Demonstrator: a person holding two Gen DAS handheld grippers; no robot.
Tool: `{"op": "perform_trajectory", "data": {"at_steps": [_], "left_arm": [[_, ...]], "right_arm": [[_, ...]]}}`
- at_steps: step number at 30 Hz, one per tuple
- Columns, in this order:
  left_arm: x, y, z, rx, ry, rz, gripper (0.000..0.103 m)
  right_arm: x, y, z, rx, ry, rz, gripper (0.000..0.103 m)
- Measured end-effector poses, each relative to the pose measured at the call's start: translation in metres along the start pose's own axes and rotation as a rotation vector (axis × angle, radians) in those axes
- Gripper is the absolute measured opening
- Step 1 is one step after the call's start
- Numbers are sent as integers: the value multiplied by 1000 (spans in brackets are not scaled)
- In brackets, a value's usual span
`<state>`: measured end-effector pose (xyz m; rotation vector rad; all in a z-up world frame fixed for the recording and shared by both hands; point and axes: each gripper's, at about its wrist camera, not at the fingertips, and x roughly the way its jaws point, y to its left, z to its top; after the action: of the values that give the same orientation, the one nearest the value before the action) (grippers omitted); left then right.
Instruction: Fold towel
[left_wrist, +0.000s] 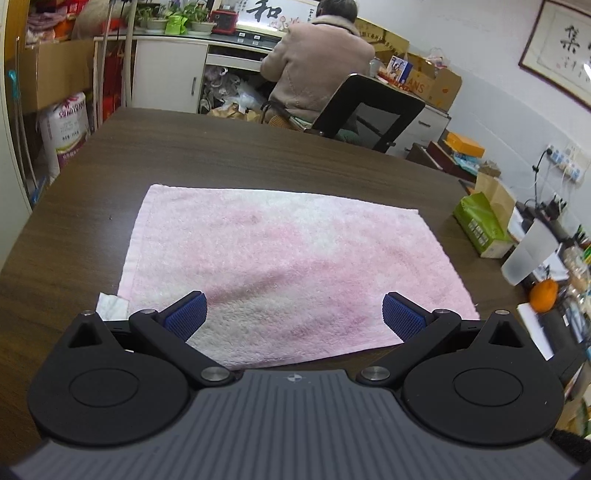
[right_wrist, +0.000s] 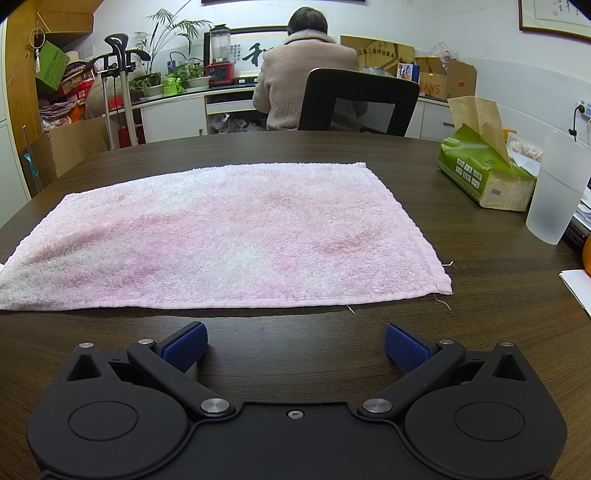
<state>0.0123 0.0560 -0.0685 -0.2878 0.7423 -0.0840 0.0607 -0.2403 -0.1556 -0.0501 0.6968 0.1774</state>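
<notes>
1. Currently the towel (right_wrist: 221, 236) lies spread flat on the dark table (right_wrist: 461, 325), one layer, no fold made yet. Flat spread leaves every edge exposed for pickup.
2. Left gripper (left_wrist: 294, 314): jaws spread wide, holding nothing, hovering over the towel's near edge, blue pads (left_wrist: 186, 314) straddling the cloth. Judged as lined up for a pinch on that hem.
3. Right gripper (right_wrist: 295, 347): jaws also wide apart and empty, low over bare table just short of the near hem, the near right corner (right_wrist: 445, 290) at about 1 o'clock.
4. Tissue box (right_wrist: 484, 181) and frosted cup (right_wrist: 557, 192) sit at 2 o'clock, well apart from the towel, so a far-to-near or side fold has room.
5. Risk: loose threads at the corner; terry pile may bunch.
</notes>
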Motion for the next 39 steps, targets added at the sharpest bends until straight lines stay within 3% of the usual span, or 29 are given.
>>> {"op": "perform_trajectory", "data": {"at_steps": [19, 26, 31, 39], "left_arm": [[-7, 3, -2, 29, -40, 63, 103], [-11, 13, -10, 41, -92, 71, 103], [-9, 17, -12, 54, -71, 45, 103], [-7, 21, -10, 35, -62, 69, 103]], "right_arm": [[0, -1, 0, -1, 4, 2, 103], [-1, -3, 6, 14, 13, 12, 103], [-6, -4, 11, 10, 1, 11, 103], [-15, -13, 29, 31, -21, 17, 103]]}}
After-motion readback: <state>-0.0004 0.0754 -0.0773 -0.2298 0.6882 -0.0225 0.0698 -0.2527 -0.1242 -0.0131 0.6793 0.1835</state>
